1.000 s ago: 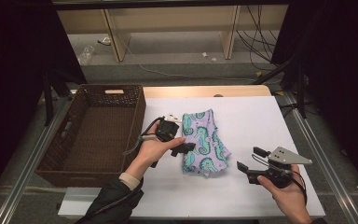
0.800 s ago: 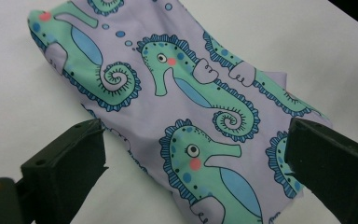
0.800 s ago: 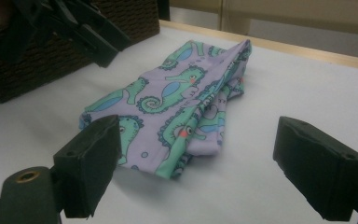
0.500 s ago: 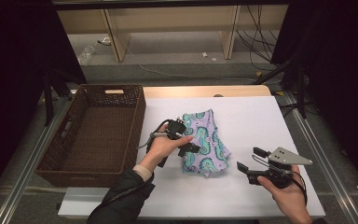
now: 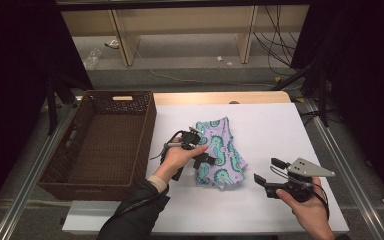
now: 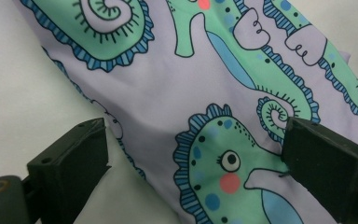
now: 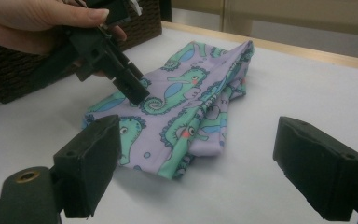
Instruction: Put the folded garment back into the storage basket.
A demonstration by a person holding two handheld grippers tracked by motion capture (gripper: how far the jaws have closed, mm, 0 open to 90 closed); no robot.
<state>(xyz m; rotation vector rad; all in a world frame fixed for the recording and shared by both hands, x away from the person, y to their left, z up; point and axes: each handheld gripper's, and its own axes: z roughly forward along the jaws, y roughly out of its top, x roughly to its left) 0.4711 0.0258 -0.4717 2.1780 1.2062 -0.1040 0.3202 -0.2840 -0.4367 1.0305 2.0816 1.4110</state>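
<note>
One folded cloth, lilac with a green and blue seahorse print, lies on the white table, near the middle and a little toward the person's side. In the right gripper view the cloth shows as a bunched, layered fold with its raised end pointing toward the far wooden edge of the table.

The left gripper is over the near left part of the cloth, held by the person's left hand, which comes in from the bottom of the high view in a dark sleeve. In the left gripper view its jaws stand wide apart, one over the white table beside the cloth's edge, the other over the printed fabric; nothing is clamped between them. In the right gripper view the tip of the left gripper is at the cloth's surface; whether it touches cannot be told.

The right gripper is held by the right hand to the right of the cloth, near it but apart, with the jaws pointing toward it. In its own view the jaws are spread wide and empty.

A brown wicker basket stands on the left part of the table, just beside the left hand.
</note>
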